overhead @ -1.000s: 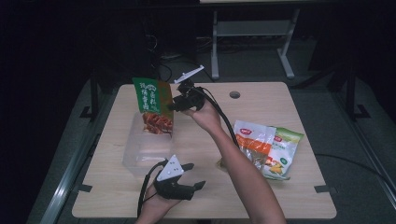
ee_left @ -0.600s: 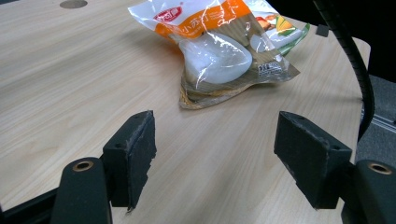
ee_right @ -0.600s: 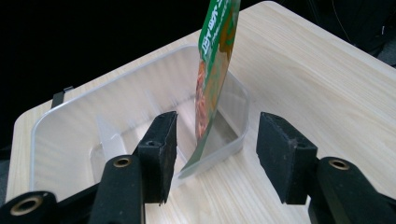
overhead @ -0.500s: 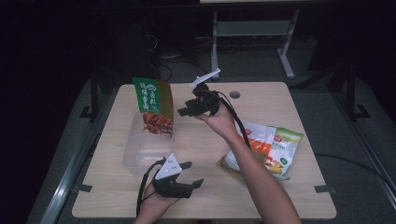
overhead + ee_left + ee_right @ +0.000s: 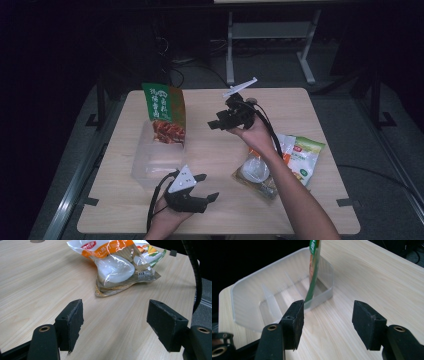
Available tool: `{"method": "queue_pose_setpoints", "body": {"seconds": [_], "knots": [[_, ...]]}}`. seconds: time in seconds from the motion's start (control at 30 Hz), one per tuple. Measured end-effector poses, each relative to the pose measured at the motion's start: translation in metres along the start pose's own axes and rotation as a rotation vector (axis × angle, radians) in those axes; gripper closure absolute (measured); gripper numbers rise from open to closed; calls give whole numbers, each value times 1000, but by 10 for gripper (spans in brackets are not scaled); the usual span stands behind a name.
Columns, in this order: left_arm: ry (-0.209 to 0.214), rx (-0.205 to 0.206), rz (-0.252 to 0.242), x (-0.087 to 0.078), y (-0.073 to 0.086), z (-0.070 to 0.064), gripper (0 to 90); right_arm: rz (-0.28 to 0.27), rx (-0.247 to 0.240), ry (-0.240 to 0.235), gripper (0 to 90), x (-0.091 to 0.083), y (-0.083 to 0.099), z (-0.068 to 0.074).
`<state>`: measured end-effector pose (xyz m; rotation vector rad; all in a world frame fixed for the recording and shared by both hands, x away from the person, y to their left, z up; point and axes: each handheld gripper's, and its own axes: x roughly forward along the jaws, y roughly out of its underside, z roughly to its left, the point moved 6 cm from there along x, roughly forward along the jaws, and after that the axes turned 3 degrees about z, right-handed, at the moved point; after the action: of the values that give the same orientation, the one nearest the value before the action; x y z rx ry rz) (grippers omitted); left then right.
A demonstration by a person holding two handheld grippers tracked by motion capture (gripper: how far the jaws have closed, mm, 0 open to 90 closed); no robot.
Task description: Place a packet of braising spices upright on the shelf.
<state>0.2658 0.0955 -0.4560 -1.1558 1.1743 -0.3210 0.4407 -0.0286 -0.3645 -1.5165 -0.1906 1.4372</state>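
A green snack bag (image 5: 164,112) stands upright at the far end of a clear plastic bin (image 5: 145,165). My right gripper (image 5: 214,123) is held above the table's middle, open and empty, jaws pointing left toward the bin. In the right gripper view the bin (image 5: 249,297) and the bag's edge (image 5: 313,272) lie beyond the open right gripper (image 5: 328,320). My left gripper (image 5: 207,186) rests open near the front edge, facing right. In the left gripper view an orange and clear food packet (image 5: 117,265) lies ahead of the open left gripper (image 5: 115,315).
The orange and clear packet (image 5: 256,172) and a green packet (image 5: 306,156) lie overlapping at the table's right side. The wooden table (image 5: 210,150) has a small round hole (image 5: 251,100) near its back edge. A metal frame (image 5: 270,35) stands on the floor behind.
My right gripper has drawn back from the green bag, moving right toward the table's middle. The bag stays standing in the bin. The left gripper has barely moved.
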Motion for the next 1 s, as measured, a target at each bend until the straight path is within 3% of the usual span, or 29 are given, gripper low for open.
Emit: {"method": "queue_pose_setpoints", "body": {"seconds": [0.27,0.5,1.0], "knots": [[0,19,10,1,1,-1,287,17,44,26,389,-21,29,-11],[2,8,7,3,0,-2,286,23,83,50,383,-40,51,-20],[11,14,22,9,0,-6,287,64,185,124,377,-82,120,-46]]}}
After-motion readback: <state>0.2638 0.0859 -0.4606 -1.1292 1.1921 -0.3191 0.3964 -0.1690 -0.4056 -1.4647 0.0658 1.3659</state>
